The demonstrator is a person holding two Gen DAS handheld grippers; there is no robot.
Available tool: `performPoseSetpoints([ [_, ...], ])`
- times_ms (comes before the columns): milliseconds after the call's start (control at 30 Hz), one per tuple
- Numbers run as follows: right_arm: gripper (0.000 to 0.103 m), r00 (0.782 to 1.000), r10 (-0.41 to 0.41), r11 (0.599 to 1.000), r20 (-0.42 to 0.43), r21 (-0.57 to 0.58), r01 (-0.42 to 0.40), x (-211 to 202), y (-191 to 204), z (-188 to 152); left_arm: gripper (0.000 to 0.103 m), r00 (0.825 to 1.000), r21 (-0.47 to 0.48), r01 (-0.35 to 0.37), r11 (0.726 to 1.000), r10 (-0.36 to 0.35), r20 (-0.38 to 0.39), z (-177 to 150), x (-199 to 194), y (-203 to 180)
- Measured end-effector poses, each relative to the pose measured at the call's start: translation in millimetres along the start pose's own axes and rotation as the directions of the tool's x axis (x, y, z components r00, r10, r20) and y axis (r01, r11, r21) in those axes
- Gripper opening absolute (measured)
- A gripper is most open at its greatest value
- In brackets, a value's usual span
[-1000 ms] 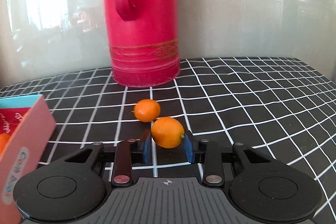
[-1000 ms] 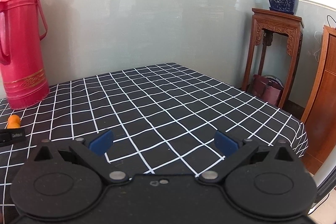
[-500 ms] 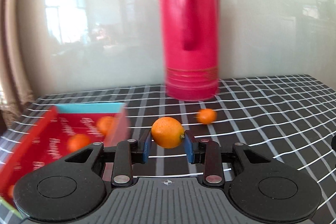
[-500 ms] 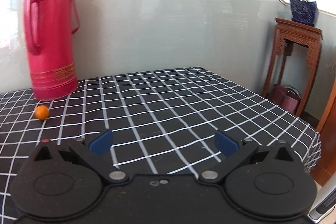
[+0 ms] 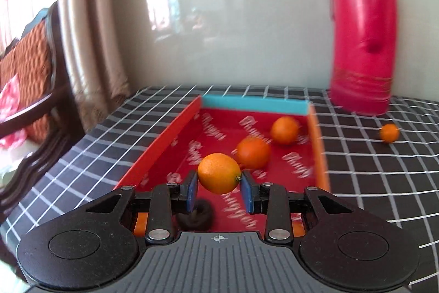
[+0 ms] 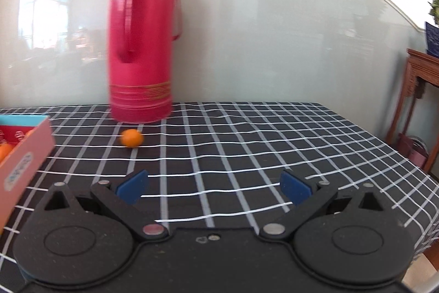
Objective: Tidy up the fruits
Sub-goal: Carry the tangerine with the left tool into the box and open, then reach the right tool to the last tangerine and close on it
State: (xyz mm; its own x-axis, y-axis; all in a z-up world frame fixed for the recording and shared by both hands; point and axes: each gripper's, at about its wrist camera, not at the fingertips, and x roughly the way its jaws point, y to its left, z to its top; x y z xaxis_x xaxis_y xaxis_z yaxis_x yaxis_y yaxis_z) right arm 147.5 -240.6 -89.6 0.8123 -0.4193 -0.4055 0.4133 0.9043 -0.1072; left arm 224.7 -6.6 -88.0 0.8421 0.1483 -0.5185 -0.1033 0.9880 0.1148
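One orange (image 5: 219,173) sits clamped between the left hand-held gripper's (image 5: 219,192) pads, above the red box (image 5: 162,139).

orange fruit (image 5: 219,173), red box (image 5: 175,133), black-and-white checked cloth (image 6: 247,150).

The left wrist view looks forward and slightly down from just above the near end of a red box (image 5: 175,128), close in. The right wrist view sits further right, low over the checked tablecloth (image 6: 247,144), facing the wall. Both share the red flask (image 5: 362,29) and one loose orange (image 5: 389,132).
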Motion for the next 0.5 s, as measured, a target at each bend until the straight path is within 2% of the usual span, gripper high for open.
performPoseSetpoints([
  [133,0.097,0.999,0.05,0.998,0.002,-0.023,-0.05,-1,16,1,0.036,1.0,-0.031,0.013,0.999,-0.013,-0.026,-5,0,11],
  [200,0.097,0.997,0.076,0.997,-0.006,-0.028,-0.077,0,22,2,0.053,1.0,-0.047,0.006,0.999,-0.007,-0.021,-4,-3,14],
  [233,0.097,0.996,0.089,0.996,-0.009,-0.029,-0.089,1,24,2,0.074,1.0,-0.049,-0.01,0.999,0.009,-0.011,-5,-5,17],
  [267,0.097,0.995,0.1,0.995,-0.013,-0.029,-0.1,2,27,3,0.089,1.0,-0.055,-0.028,0.998,0.028,0.002,-5,-7,20],
  [367,0.097,0.992,0.128,0.991,-0.02,-0.025,-0.128,6,35,6,0.093,0.998,-0.065,-0.045,0.997,0.047,0.036,-5,-17,27],
  [500,0.097,0.986,0.162,0.987,-0.035,-0.015,-0.163,12,46,10,0.093,0.999,-0.086,-0.044,0.995,0.046,0.014,-7,-17,37],
])
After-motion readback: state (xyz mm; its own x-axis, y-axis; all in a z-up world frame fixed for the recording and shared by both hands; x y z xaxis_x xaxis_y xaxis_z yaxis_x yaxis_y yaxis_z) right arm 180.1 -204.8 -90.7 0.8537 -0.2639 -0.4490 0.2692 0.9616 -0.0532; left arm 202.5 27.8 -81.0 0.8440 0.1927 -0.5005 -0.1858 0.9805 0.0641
